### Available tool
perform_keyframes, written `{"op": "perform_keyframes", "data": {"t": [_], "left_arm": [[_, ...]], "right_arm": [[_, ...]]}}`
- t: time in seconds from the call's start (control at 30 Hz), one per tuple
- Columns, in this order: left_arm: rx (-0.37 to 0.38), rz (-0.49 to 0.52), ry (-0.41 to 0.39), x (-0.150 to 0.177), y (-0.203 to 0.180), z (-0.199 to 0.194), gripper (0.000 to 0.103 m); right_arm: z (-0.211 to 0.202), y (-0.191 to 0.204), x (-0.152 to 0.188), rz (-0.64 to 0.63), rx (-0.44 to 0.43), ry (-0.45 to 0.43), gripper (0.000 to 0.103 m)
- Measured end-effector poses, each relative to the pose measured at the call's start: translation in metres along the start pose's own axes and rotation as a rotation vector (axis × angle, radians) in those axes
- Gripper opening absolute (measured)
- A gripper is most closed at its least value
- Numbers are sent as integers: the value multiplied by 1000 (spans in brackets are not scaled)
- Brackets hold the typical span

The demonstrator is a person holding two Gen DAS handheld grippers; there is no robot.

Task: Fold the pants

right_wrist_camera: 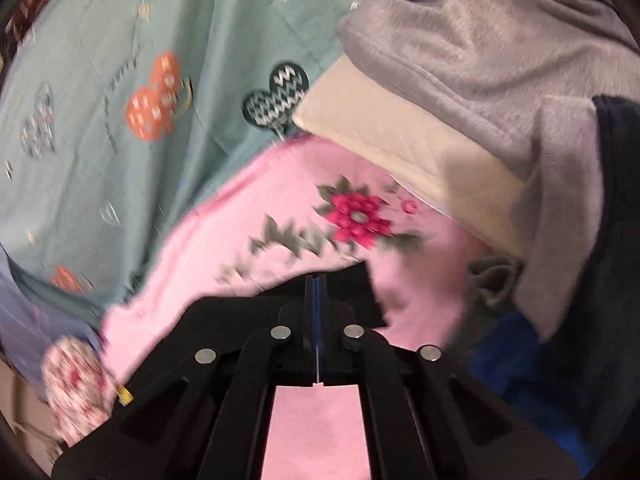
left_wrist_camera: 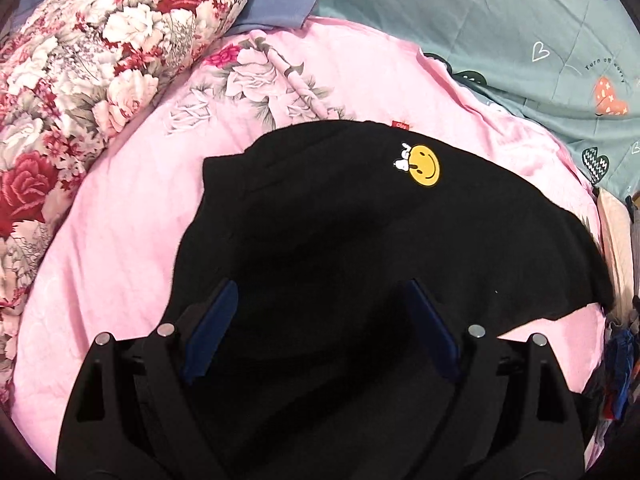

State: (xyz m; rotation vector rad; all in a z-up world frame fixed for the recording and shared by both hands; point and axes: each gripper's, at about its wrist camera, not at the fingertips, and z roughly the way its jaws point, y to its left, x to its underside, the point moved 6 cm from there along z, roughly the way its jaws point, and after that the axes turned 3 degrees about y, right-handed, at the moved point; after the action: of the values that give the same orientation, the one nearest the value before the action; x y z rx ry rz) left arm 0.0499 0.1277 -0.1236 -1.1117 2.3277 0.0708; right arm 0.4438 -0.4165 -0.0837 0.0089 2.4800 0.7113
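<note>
The black pants (left_wrist_camera: pixel 320 208) lie on the pink floral sheet (left_wrist_camera: pixel 120 240), and a yellow smiley patch (left_wrist_camera: pixel 425 165) shows near their far edge. My left gripper (left_wrist_camera: pixel 320 284) hovers over the near part of the pants. Its jaws are wide open, the blue pads (left_wrist_camera: pixel 216 320) are apart, and nothing is pinched between them. In the right wrist view my right gripper (right_wrist_camera: pixel 316 280) is shut, with a corner of the black pants (right_wrist_camera: pixel 360 296) caught at its fingertips and lifted over the pink sheet (right_wrist_camera: pixel 240 248). That view is blurred.
A rolled red-and-white floral quilt (left_wrist_camera: pixel 80 80) lies along the left. A teal bedspread with hearts (left_wrist_camera: pixel 520 40) covers the far side. On the right are a grey plush garment (right_wrist_camera: pixel 480 40), a cream folded item (right_wrist_camera: pixel 400 140) and dark blue clothes (right_wrist_camera: pixel 600 280).
</note>
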Motion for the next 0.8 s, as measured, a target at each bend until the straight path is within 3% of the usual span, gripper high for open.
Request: {"op": "perform_keyframes", "data": {"t": [0.03, 0.13, 0.23, 0.3, 0.37, 0.57, 0.6, 0.67, 0.7, 0.8], "left_arm": [[0, 3, -6, 0, 0, -5, 87], [-2, 0, -18, 2, 2, -17, 87], [-8, 3, -29, 5, 5, -28, 87], [-19, 12, -32, 7, 7, -33, 87], [-28, 18, -37, 6, 10, -36, 88], [-45, 18, -27, 2, 7, -27, 88], [-42, 20, -20, 3, 5, -24, 88], [-41, 24, -13, 4, 1, -20, 88], [-37, 29, -11, 5, -1, -19, 88], [-22, 31, -15, 6, -6, -22, 88]], "right_arm": [[-1, -2, 6, -10, -17, 20, 6], [6, -1, 24, 43, -87, 89, 67], [23, 0, 38, 146, -174, 132, 68], [40, -6, 43, 218, -172, 162, 68], [53, -7, 45, 229, -134, 170, 68], [82, 6, 40, 58, 14, 137, 66], [83, 8, 39, 28, 40, 133, 62], [83, 6, 35, -12, 75, 132, 32], [82, 2, 33, 1, 45, 140, 24], [65, -5, 22, -2, 41, 97, 21]]}}
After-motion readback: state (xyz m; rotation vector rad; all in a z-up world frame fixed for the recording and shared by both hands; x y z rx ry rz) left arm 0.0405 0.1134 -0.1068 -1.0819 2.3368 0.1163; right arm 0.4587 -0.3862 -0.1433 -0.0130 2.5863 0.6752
